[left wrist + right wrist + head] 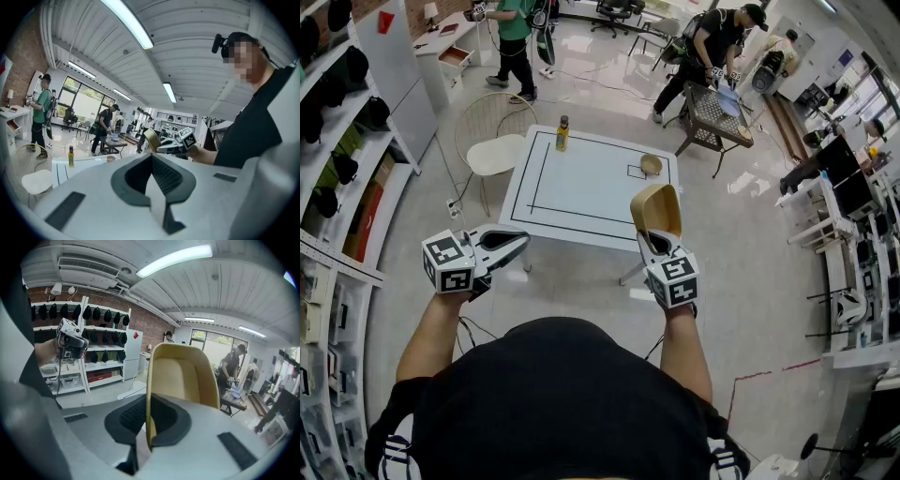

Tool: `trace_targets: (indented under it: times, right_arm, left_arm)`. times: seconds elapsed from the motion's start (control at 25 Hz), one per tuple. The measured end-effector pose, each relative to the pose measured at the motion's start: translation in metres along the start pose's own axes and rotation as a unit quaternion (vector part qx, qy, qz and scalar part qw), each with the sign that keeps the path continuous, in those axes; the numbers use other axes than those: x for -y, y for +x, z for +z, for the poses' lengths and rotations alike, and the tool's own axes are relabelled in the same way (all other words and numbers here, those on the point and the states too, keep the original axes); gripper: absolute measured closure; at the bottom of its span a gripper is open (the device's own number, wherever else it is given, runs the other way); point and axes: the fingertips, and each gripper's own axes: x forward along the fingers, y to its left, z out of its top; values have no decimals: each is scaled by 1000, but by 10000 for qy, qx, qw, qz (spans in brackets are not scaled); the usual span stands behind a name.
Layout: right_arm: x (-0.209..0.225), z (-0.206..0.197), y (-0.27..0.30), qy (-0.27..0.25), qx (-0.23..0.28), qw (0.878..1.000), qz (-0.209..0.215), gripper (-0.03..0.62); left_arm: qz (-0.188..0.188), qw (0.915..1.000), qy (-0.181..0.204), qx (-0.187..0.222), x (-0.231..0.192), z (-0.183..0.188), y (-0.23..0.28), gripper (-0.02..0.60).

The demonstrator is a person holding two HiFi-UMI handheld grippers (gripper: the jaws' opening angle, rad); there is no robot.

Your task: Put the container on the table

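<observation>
Right gripper (657, 244), lower centre-right of the head view: fingers clamped on the wall of a tan container (656, 211). In the right gripper view the wall edge runs straight down between the two dark fingers (129, 416), one finger inside the container and one outside. Container (183, 376) is held up in the air, tilted, mouth turned toward that camera. Its inside shows only its own smooth tan wall.

In the head view the container sits just above the right gripper and overlaps the near right edge of the white surface (581, 187). It is off the surface, carried in front of it.

Left gripper (517, 242), lower left of the head view, well apart from the right one. Left gripper view: fingers (164, 176) pressed together, gripping nothing. The container shows past them at the frame's middle.

On the surface: a bottle (562, 133) upright at the far left edge, a small bowl (651, 165) near the far right corner. Bowl contents too small to tell. Black lines are marked on the top.

A wire chair (492, 141) stands just left of the surface. Shelves (89, 348) line the brick wall at the left of the right gripper view.
</observation>
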Motion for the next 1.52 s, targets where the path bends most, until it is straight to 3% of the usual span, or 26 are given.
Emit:
trace_targets:
  times: [0.72,1.12,1.52]
  right_arm:
    - [-38,3,-8,246,45,9997,-60,585]
    - [-21,-1,7,306,71,9995,-24,586]
    - [26,-9,24,325,94,9994,7,586]
  left_arm:
    - [-103,9999,-63,-52,1,-14,-40,575]
    - [-103,9999,-33,-33,-12,-11,-25,574]
    - [-80,9999,107,-10,-33,5,27,574]
